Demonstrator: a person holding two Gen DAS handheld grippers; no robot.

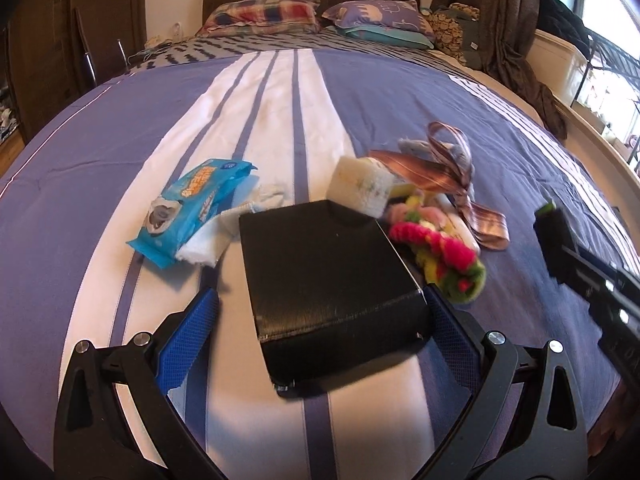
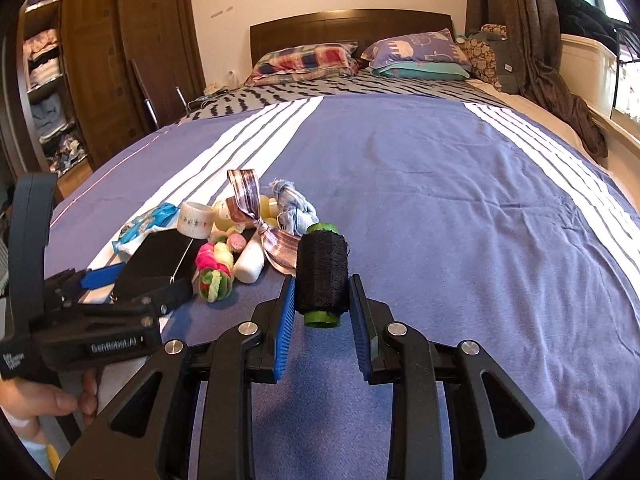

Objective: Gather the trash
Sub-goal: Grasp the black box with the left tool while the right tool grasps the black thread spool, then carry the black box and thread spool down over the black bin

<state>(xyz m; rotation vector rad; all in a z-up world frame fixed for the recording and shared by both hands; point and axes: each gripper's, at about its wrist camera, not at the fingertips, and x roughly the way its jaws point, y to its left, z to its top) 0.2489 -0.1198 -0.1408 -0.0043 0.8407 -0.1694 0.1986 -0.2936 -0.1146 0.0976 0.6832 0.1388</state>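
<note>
Right gripper (image 2: 322,300) has its blue pads clamped on a spool of black thread (image 2: 322,278) with green ends, held just above the purple striped bedspread (image 2: 460,200). Left gripper (image 1: 320,320) has its jaws spread wide around a black box (image 1: 324,264); right pad looks like it's touching the box edge, left pad sits clear, though it's a bit blurry there. Behind the box is the rest of the pile: a blue wet wipes pack (image 1: 192,212), a roll of patterned tape (image 2: 196,220), a pink and green fuzzy scrunchie (image 2: 214,270), a striped ribbon (image 2: 256,216), and a small white bottle (image 2: 250,260).
</note>
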